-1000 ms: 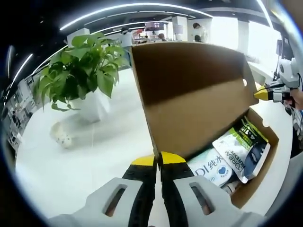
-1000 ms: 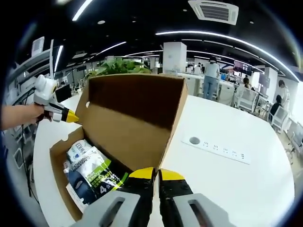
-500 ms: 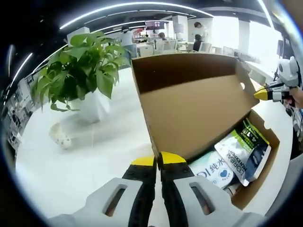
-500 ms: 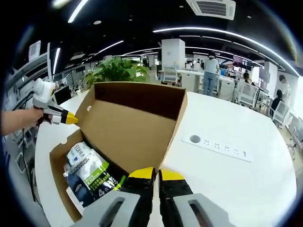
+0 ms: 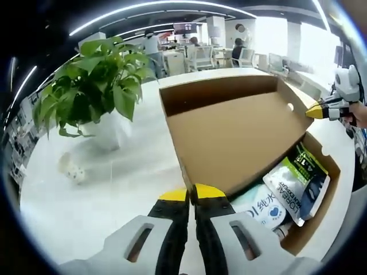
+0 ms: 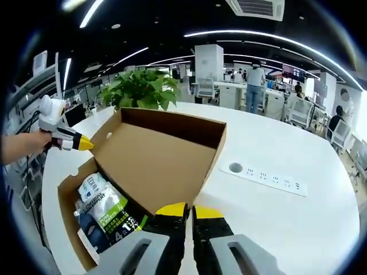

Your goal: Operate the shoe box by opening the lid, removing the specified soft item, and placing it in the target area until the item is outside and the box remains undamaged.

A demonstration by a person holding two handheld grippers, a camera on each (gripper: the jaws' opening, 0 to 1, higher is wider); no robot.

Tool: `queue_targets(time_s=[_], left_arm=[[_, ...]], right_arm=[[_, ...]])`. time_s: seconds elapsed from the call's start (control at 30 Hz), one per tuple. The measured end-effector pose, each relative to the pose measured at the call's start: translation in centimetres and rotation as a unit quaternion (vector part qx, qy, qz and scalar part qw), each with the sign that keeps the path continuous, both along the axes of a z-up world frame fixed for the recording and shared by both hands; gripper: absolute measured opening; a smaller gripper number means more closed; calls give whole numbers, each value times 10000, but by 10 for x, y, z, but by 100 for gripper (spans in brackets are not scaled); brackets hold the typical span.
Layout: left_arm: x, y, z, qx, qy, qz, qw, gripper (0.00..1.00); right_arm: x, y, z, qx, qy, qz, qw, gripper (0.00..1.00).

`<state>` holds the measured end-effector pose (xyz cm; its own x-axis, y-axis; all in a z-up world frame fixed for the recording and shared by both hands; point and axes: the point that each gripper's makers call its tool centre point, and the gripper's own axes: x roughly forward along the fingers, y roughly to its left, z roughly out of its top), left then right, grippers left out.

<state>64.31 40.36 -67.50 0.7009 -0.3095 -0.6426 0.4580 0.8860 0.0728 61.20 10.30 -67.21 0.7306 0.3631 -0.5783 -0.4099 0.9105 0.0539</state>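
Both grippers pinch the lid, seemingly; plant stands beside.

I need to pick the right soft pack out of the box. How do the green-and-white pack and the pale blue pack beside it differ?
The green-and-white pack lies on top, nearer the box's far end, with green, dark blue and white print. The pale blue pack sits partly beneath it, nearer the lid hinge, with blue characters and a heart. Both are soft plastic packs inside the open shoe box.

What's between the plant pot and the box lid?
Bare white table between the pot and the lid, seen in the left gripper view.
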Motion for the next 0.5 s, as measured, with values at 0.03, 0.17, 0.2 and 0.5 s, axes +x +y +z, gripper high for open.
queue_targets(time_s=[0.03, 0.17, 0.2, 0.5], left_arm=[[1, 0, 0, 15, -3, -8, 10000, 1], [5, 0, -1, 15, 5, -3, 10000, 2], [6, 0, -1, 17, 3, -3, 10000, 2], [12, 0, -4, 5, 12, 16, 10000, 2]], right_arm=[[1, 0, 0, 0, 4, 0, 10000, 0], [2, 0, -1, -19, 11, 1, 10000, 0], [2, 0, -1, -13, 16, -2, 10000, 0], [9, -2, -7, -26, 51, -4, 10000, 0]])
